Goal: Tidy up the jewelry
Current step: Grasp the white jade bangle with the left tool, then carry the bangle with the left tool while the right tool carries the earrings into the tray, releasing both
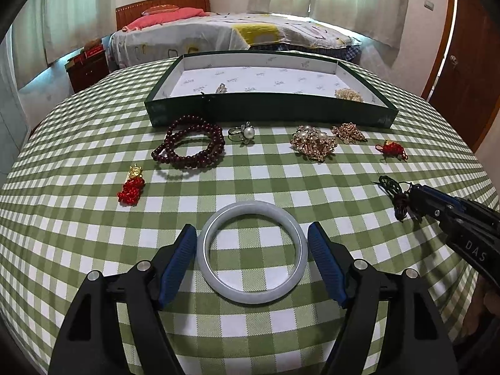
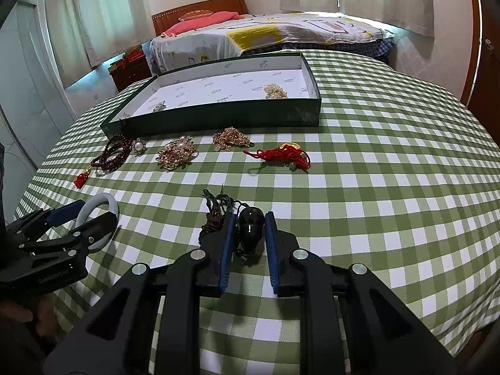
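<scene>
A pale jade bangle lies flat on the green checked tablecloth. My left gripper is open and straddles it, one blue pad on each side, close to its rim. In the right wrist view the bangle shows at the far left with the left gripper around it. My right gripper is shut on a dark oval pendant. Its dark braided cord trails forward on the cloth. The same cord shows in front of the right gripper at the right of the left wrist view.
A shallow dark green tray stands at the back holding a silver piece and a pearl cluster. In front of it lie dark red beads, a pearl ring, gold brooches, a red knotted cord charm and a tassel charm.
</scene>
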Motion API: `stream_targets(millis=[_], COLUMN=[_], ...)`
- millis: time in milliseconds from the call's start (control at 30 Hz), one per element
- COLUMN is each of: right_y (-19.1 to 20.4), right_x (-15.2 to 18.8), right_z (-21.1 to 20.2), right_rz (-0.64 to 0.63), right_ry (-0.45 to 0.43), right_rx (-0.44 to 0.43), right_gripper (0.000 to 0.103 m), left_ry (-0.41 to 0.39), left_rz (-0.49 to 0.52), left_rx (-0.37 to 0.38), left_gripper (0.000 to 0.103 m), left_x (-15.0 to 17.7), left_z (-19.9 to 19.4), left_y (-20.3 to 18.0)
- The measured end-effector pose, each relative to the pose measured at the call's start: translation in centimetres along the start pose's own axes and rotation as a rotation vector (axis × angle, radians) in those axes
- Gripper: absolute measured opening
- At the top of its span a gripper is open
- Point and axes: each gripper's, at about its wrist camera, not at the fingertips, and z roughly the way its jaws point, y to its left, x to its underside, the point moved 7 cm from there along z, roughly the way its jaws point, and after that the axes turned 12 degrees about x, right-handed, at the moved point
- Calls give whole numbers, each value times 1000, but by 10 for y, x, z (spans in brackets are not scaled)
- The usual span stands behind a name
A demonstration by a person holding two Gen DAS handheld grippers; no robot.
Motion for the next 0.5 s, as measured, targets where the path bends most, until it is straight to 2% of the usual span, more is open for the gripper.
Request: stream_targets(millis=[300,500], right_y=[3,4], right_x=[-1,-4], right_z=[-2,-7], right_rz=[-2,-3], right_ry=[-10,-32], right_rx=[-5,-8], right_gripper=[19,19], left_ry=[-13,-63], left_rz=[29,44], left_rx=[-22,-44], left_gripper=[68,68], left_x=[0,-10], left_z=[-3,-16], left_y=[-3,-2])
